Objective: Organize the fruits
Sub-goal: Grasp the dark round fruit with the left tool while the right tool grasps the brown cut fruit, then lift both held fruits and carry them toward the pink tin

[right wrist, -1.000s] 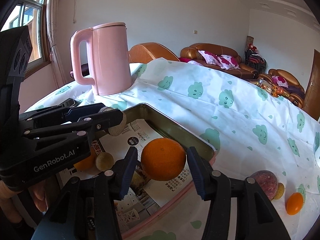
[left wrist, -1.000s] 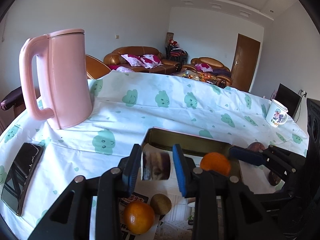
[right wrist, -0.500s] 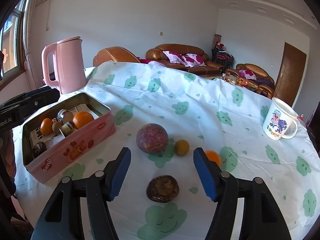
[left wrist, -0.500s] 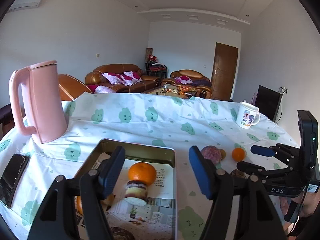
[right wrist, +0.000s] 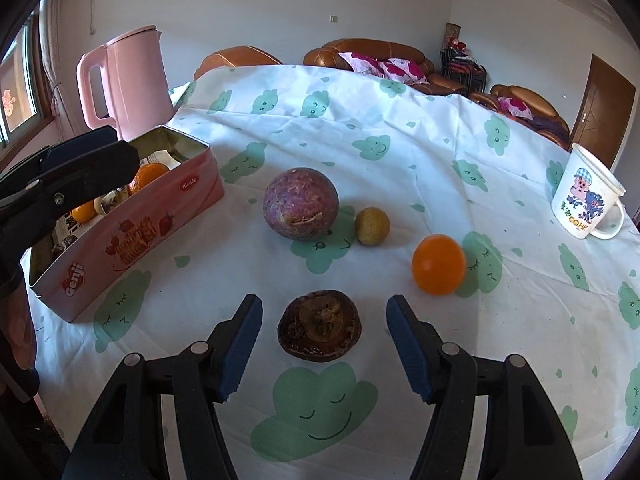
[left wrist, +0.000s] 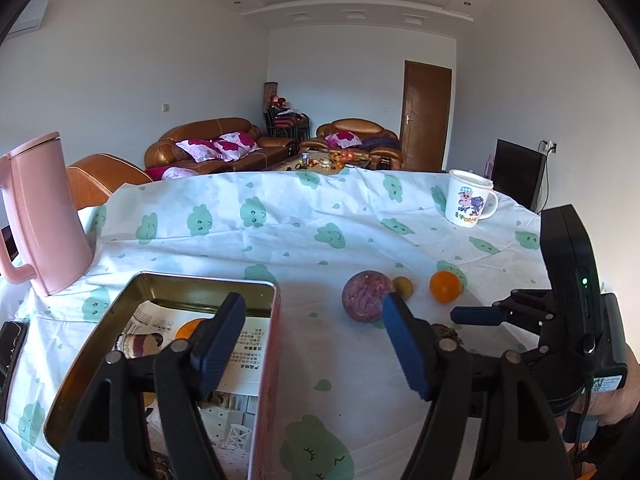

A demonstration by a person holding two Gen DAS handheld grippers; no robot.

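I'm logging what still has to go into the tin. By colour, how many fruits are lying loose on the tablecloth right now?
Purple: 1, the large round fruit
Yellow-green: 1, the small round fruit
Orange: 1, the orange
Dark brown: 1, the wrinkled fruit between the right gripper's open fingers
Total: 4 loose fruits, all outside the tin

Tin (right wrist: 132,236) left of 4 fruits (right wrist: 301,209) on the tablecloth (right wrist: 420,152); kettle (right wrist: 128,80) behind, mug (right wrist: 586,200) far right.

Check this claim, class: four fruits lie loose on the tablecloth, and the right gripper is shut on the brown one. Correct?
Not quite. The right wrist view shows the right gripper open, its fingers either side of the brown fruit, not clamping it. Four fruits do lie on the tablecloth.
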